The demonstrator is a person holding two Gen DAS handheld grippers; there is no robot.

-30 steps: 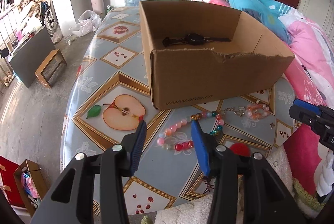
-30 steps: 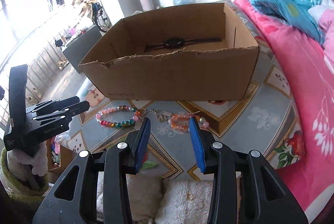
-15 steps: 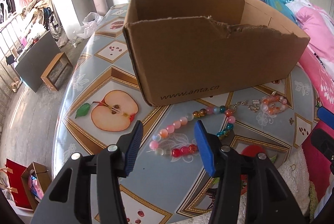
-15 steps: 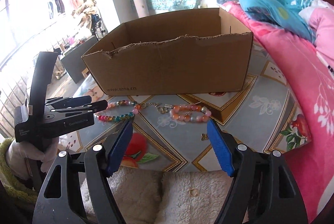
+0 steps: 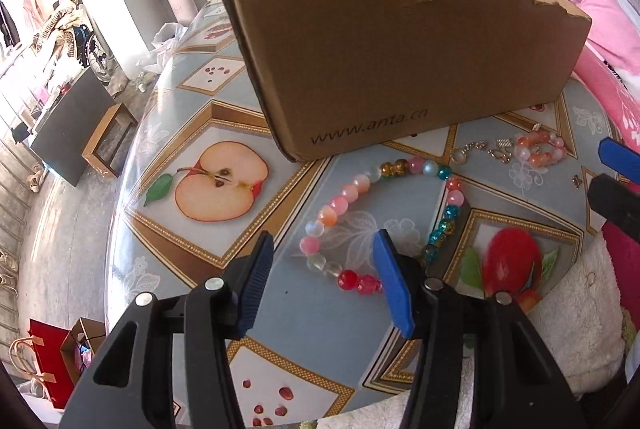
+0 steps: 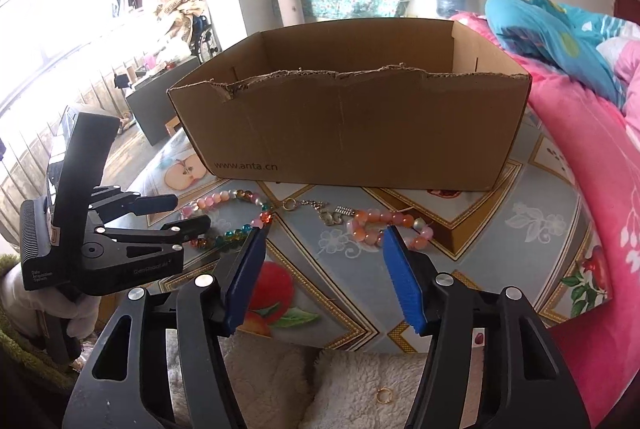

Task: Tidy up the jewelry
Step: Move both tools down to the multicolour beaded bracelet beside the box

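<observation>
Two beaded bracelets lie on the table in front of the cardboard box, neither one packed yet. The multicoloured bead bracelet (image 5: 384, 217) is spread in a loose loop on the patterned tablecloth, just in front of the box's printed wall; the orange and pink bead bracelet (image 6: 384, 229) lies to its right, with a few small metal charms (image 6: 320, 207) between them. A small gold ring (image 6: 383, 395) sits apart on the fluffy white cloth at the near edge. From this low angle the inside of the cardboard box (image 6: 352, 133) is hidden, so I cannot tell what it holds. I'd say most of the sorting is left.

The left gripper (image 5: 324, 241) slopes down at the multicoloured bracelet, its blue fingers about half apart and holding nothing; the red beads of the near arc lie between the tips, the right finger just over them. The right gripper (image 6: 324, 235) points more shallowly at the orange and pink bracelet. Its fingers are closing, with nothing gripped: the bracelet lies just beyond the right tip. Both look poised for a pick-up from the table (image 5: 192, 117).
</observation>
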